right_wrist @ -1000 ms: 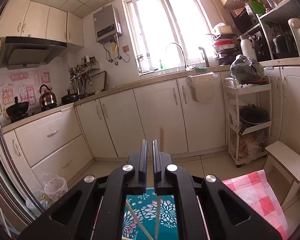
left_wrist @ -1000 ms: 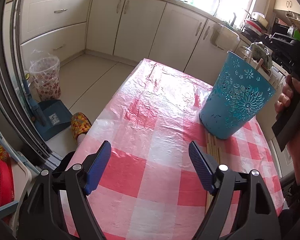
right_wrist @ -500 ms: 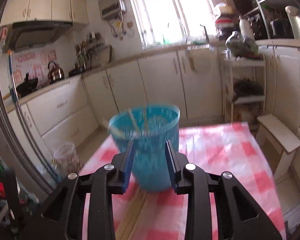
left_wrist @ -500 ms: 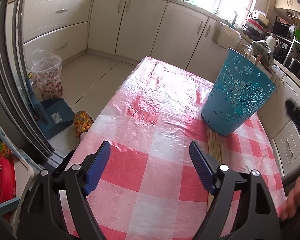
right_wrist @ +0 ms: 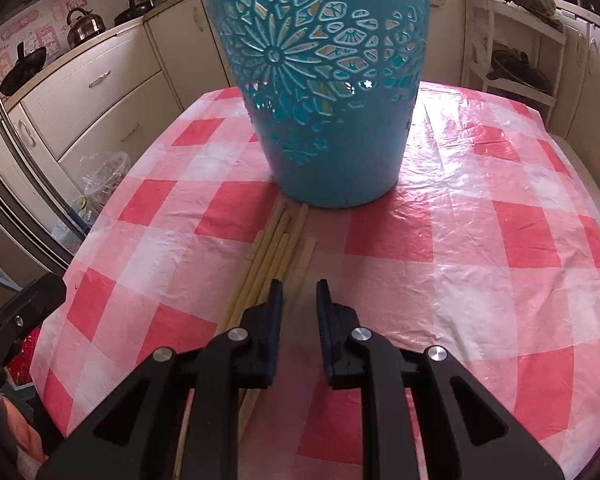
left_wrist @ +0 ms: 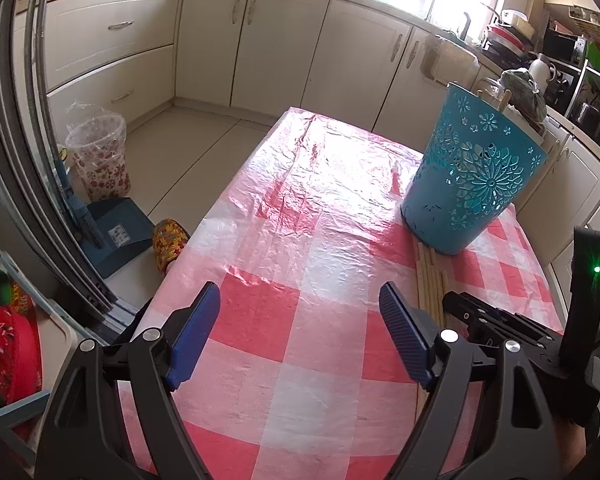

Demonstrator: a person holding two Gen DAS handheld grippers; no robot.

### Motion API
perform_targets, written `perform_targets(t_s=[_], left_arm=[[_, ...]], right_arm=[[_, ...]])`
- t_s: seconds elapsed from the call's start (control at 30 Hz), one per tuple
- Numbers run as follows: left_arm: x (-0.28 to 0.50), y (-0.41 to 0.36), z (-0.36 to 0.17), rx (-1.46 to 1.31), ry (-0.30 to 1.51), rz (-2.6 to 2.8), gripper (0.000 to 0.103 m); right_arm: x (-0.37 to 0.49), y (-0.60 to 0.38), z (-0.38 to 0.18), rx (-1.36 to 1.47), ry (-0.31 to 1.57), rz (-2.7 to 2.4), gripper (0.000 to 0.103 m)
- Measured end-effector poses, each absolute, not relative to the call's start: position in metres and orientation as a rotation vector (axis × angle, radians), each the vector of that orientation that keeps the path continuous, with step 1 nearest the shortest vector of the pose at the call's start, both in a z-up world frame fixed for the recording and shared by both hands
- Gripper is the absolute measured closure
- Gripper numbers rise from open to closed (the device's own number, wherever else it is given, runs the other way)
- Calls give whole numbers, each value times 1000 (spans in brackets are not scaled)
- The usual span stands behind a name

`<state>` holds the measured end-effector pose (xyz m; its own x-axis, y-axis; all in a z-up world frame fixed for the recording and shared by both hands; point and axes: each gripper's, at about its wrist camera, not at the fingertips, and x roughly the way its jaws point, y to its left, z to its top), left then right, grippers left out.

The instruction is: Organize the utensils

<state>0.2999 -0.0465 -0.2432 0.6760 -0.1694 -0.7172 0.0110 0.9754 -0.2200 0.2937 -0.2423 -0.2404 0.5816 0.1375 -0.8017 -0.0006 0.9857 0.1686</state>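
Observation:
A blue perforated holder (left_wrist: 474, 176) stands upright on the red-and-white checked tablecloth (left_wrist: 300, 248), with a wooden stick end showing above its rim. Several wooden chopsticks (right_wrist: 278, 248) lie side by side on the cloth in front of the holder (right_wrist: 320, 80); they also show in the left wrist view (left_wrist: 430, 280). My right gripper (right_wrist: 299, 294) is open by a narrow gap and empty, low over the near ends of the chopsticks. My left gripper (left_wrist: 300, 316) is wide open and empty above the cloth, left of the chopsticks. The right gripper's body (left_wrist: 540, 340) shows at lower right.
The table's left edge drops to the floor, where a lined bin (left_wrist: 100, 156), a blue dustpan (left_wrist: 116, 236) and a patterned slipper (left_wrist: 168, 240) sit. Cream cabinets (left_wrist: 260, 40) line the walls. A white shelf rack (right_wrist: 520, 48) stands behind the table.
My right gripper has come down from above the holder to low over the chopsticks, and its jaws have parted from shut to a narrow gap. The left gripper has stayed put.

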Motion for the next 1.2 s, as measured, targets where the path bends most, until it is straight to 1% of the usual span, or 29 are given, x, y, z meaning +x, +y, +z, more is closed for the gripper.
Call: perform_targets(t_s=[0.03,0.17,0.5,0.63,0.83,1.0,1.2], left_arm=[[300,-47,-243,-202,826,-103,25],[299,-52,-242,-175,824,-105,25],[296,-65,-239,-98,826,-107,25],[297,-76,-240,-58,839,-122,25],[307,-112,-252,76,915,-158,24],[313,-140,-260,161,937,-171,24],[316,-154,-266,198,945,-175,24]], right_arm=[[292,-241,-241,139,945,81,89],[286,-242,-243,78,939,87,92],[269,-278,-243,61,935,47,93],[260,-299,-244,100,928,25,93],[259,-303,-243,141,921,35,93],[258,-309,-243,185,917,53,93],[258,-313,-243,212,914,66,93]])
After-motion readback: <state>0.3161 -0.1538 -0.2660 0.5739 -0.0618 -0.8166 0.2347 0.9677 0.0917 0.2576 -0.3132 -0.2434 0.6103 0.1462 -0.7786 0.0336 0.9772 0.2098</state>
